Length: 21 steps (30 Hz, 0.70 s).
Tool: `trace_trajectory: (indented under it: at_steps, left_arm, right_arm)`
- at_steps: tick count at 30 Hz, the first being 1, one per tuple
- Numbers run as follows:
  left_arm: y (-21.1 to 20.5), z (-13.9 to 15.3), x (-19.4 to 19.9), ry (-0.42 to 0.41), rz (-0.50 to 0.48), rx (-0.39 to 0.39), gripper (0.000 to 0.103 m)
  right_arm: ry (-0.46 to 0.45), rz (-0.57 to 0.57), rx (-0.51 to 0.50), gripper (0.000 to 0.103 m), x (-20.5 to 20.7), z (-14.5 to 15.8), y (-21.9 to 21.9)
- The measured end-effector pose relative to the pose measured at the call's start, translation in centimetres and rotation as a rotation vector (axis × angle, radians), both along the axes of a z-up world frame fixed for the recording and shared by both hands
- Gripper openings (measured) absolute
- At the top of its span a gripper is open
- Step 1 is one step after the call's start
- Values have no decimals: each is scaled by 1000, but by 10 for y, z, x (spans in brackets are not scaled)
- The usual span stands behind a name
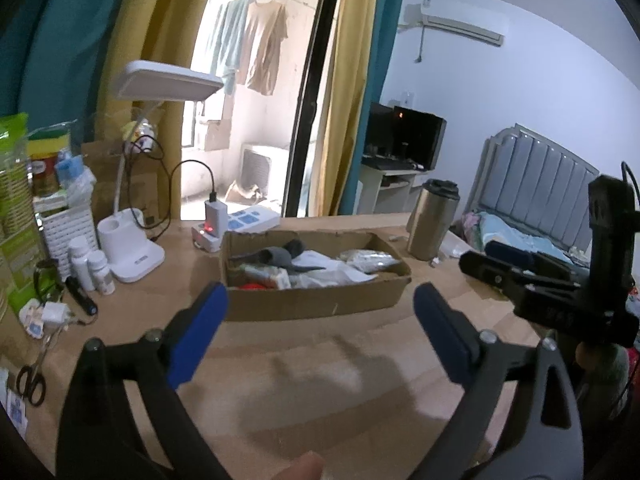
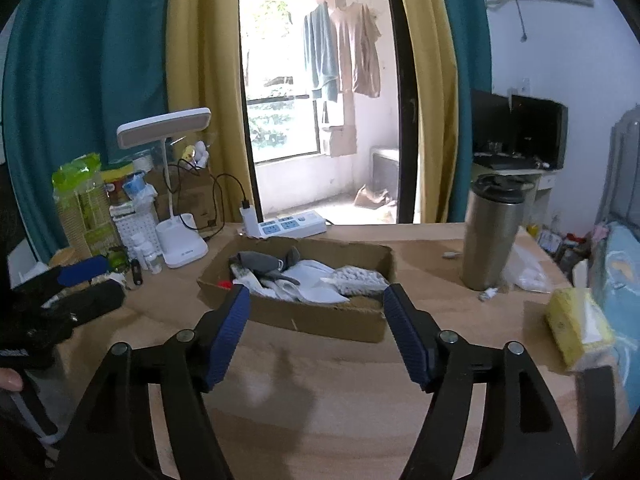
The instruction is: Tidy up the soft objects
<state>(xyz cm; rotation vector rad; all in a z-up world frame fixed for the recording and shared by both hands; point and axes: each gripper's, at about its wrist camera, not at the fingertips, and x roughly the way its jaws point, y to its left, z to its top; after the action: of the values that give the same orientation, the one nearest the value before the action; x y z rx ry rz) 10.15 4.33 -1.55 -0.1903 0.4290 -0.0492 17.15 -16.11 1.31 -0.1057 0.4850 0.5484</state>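
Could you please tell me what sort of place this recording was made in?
Most likely a bedroom in a home. A bed with a padded headboard stands beside the wooden table, an air conditioner hangs on the wall, and shirts dry on the balcony.

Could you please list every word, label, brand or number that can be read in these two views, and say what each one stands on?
None can be read.
Green package: print too blurred.
Lamp base: small mark, too small.
Jar: label blurred.
White bottles: labels too small.
Yellow pack: print unreadable.
Power strip: no legible marking.
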Motion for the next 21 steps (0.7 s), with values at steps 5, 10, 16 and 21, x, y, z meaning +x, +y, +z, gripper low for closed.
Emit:
trace_trajectory:
  at_steps: [5,10,16,21]
  left_arm:
    - [0,-4,-30,-56,47,-33,97]
    - [-1,-3,-54,-88,121,-6,97]
    - [-13,12,-83,-202,175,97,99]
    - [-27,22,-94,-247,156,115,99]
  right_arm:
    - [0,-7,4,73,-16,-3,-11]
    - [23,-30,12,73,-30,-9,-27]
    - [-136,-99,-31,73,-75,7,-43]
    - [-244,-143,-19,76,-102,22,-53]
